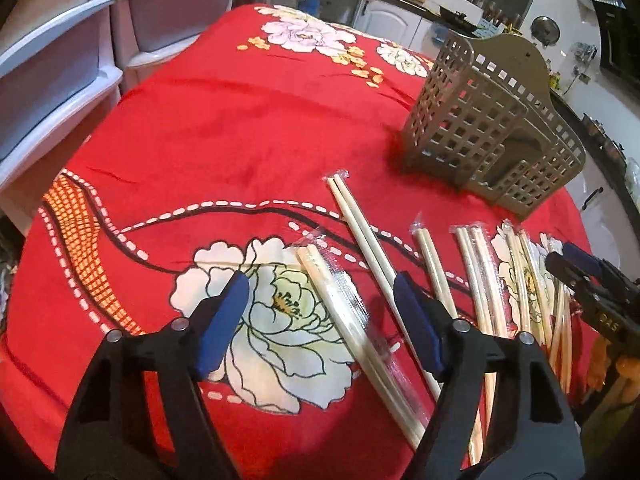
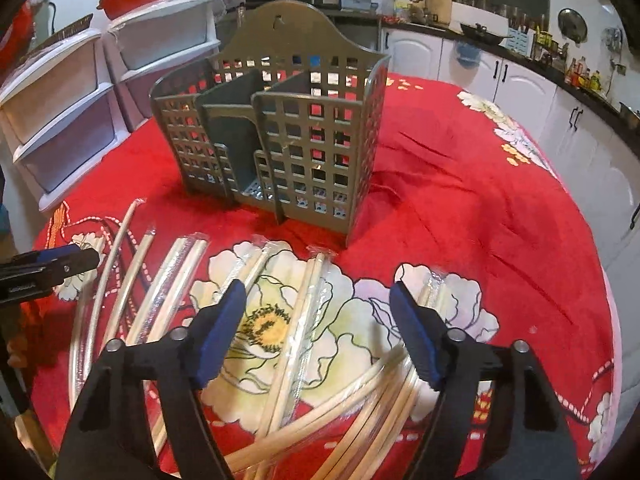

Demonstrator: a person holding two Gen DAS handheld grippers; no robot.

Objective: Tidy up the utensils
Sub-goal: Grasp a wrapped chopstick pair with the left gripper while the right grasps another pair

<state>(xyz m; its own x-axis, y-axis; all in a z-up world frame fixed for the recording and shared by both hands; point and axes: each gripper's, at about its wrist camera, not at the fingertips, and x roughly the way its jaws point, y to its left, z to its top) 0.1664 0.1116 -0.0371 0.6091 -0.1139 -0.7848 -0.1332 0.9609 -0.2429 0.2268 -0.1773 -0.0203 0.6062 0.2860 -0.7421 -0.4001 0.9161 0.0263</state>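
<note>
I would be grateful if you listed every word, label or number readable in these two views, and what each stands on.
"DAS": gold letters on the black body of the right gripper, seen in the left wrist view; it may be part of a longer marking.
Faint marking on the black body of the left gripper, in the right wrist view: too blurred to read.
Clear-wrapped pairs of wooden chopsticks and grey lattice plastic utensil holder: no text visible.

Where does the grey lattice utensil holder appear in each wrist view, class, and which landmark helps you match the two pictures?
Left wrist view: the utensil holder stands upper right, beyond the wrapped chopsticks.
Right wrist view: the utensil holder stands upper centre-left, facing the camera.
Shared landmark: the white drawer units beside the red floral tablecloth.
</note>
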